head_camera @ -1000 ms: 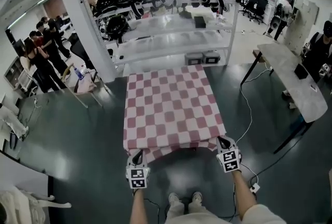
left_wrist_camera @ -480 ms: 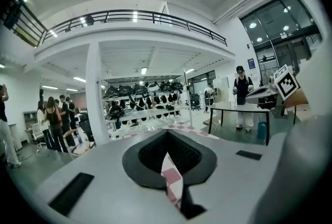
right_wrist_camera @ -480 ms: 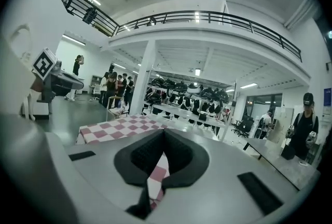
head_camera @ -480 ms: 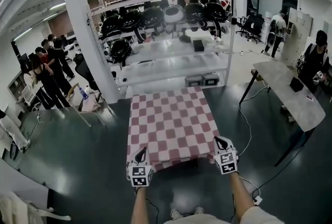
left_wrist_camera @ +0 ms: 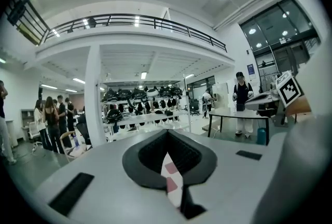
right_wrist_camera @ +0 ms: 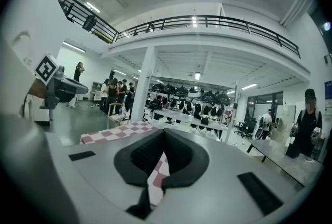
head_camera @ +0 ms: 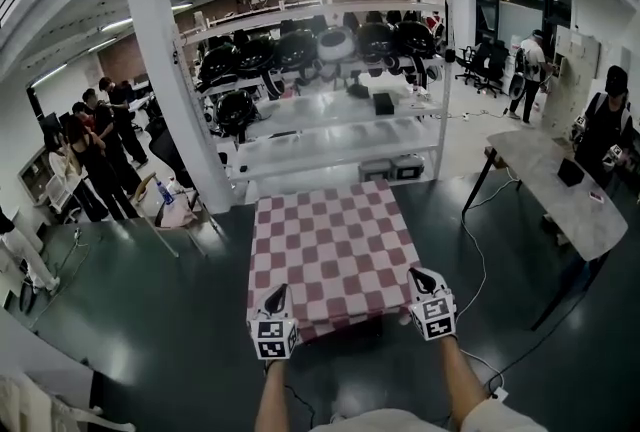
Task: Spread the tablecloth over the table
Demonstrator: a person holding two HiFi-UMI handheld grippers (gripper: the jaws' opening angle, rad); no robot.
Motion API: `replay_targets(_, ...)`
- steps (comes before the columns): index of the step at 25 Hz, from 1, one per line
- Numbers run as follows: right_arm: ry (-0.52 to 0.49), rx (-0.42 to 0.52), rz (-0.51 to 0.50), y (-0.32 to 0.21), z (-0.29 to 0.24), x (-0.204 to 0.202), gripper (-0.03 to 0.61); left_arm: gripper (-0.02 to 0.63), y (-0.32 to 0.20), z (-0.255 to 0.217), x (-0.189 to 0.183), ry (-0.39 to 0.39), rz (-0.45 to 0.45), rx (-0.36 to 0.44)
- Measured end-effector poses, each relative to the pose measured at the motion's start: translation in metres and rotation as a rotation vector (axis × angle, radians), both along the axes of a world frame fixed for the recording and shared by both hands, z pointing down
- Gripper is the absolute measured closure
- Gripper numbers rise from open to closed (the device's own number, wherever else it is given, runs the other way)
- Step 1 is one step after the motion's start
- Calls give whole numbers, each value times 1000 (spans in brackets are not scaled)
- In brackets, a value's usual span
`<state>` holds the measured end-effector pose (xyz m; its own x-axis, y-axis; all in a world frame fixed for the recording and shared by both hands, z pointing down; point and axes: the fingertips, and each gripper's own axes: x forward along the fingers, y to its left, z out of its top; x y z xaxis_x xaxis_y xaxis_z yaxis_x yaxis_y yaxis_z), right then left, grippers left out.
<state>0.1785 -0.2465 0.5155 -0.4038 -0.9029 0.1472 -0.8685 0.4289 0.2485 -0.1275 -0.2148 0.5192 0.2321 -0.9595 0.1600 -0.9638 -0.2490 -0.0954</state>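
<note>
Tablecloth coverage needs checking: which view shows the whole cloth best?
The head view: the whole checked tablecloth is visible there, spread out from above. The left gripper view shows only a pinched strip in its jaws; the right gripper view adds a sliver of the top.

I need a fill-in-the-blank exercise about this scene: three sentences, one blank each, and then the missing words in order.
1. The jaws of the left gripper are ____ on a near corner of the checked tablecloth.
2. The right gripper holds the other near ____.
3. In the head view, the long grey table stands on the ____ side.

Missing words: shut; corner; right.
</note>
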Motion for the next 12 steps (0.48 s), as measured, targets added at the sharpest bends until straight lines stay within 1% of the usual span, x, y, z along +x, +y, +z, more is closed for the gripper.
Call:
replay_targets(6,1,10,-21,-3,-1,-13,565,588,-3,5,-2,14,-1,-4)
replay_targets(12,-6,-12,-15,-7,7,-16,565,588,-8,5,-4,20,-5,-7)
